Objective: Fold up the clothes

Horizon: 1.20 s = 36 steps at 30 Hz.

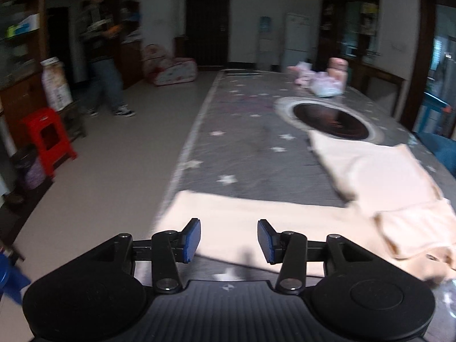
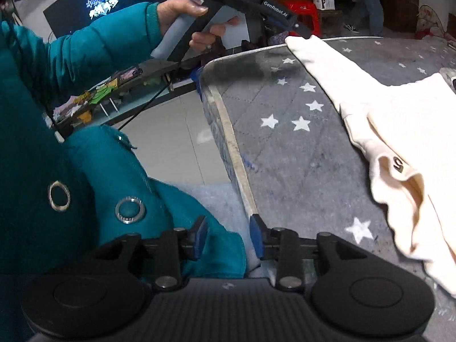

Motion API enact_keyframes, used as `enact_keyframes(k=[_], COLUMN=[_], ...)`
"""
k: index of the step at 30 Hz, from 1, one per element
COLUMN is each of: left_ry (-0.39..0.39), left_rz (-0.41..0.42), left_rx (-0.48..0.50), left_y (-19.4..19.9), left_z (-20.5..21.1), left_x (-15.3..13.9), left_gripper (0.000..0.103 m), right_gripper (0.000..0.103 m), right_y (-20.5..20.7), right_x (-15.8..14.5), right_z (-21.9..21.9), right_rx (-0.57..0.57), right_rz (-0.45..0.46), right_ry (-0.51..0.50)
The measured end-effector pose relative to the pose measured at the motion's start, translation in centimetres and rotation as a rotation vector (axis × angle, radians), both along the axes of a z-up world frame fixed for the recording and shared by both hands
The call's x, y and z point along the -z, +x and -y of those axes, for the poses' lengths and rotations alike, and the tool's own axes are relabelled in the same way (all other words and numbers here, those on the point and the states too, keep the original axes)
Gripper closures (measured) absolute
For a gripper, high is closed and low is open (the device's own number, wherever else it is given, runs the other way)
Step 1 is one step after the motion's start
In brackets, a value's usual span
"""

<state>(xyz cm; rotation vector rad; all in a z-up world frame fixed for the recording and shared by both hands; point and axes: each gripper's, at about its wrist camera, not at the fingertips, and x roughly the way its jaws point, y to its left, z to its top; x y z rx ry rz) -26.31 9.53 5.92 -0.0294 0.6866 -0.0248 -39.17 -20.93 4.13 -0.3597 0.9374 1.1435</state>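
A cream-coloured long-sleeved knit garment [image 1: 379,179] lies spread on a long table covered with a grey quilted cloth printed with white stars [image 1: 245,131], towards the near end of the table. One sleeve stretches flat across the near edge, and the collar, bearing a small dark label, sits rumpled at the near right in the left wrist view. The left gripper [image 1: 228,240] hangs just above that sleeve with its blue-padded fingers [image 1: 191,239] spread apart and nothing between them. In the right wrist view the same gripper appears from outside, its black body tipped down at the sleeve end by the table's far corner, held by the person's left hand [image 2: 196,20] emerging from a teal padded jacket sleeve [image 2: 108,42]. The right gripper [image 2: 228,238] sits over the table's near edge, jaws likewise parted and empty, with the teal jacket filling the frame to its left and the garment's collar well apart to its right. A round dark recess with a pale rim [image 1: 330,119] is set into the table beyond the garment. Further along rests a small heap of pink and white items [image 1: 319,78]. A red plastic stool [image 1: 47,139] stands on the floor to the left, and another person [image 1: 104,54] stands near the shelving, blurred.
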Motion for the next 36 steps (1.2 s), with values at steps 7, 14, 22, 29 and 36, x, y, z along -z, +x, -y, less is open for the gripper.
enact_keyframes(k=[7,14,22,29,36], left_ry=[-0.006,-0.029,-0.007,-0.128,-0.253], left_rz=[-0.027,-0.068,-0.032,0.075,0.153], left_rx=[-0.09,-0.199,-0.176,-0.097,0.143], left_y=[1.0,3.0,3.3,2.5,2.6], left_z=[-1.8,-3.2,-2.6,-1.0,5.6], left_x=[1.5,3.2,3.0,-1.2,-5.7], left_gripper=[0.051,0.052,0.093,0.097,0.097], right_gripper=[0.068,0.067,0.064,0.064,0.064], right_y=[1.0,1.7,1.4,1.9,2.0], right_x=[-0.4,-0.2,-0.1,-0.4,-1.2], right_z=[0.3,0.5,0.5,1.3,3.1], right_rx=[0.076,0.12,0.116,0.176,0.265], right_rz=[0.033,0.036,0.05,0.054,0.078], right_ry=[0.015,0.006,-0.004,0.023,0.058])
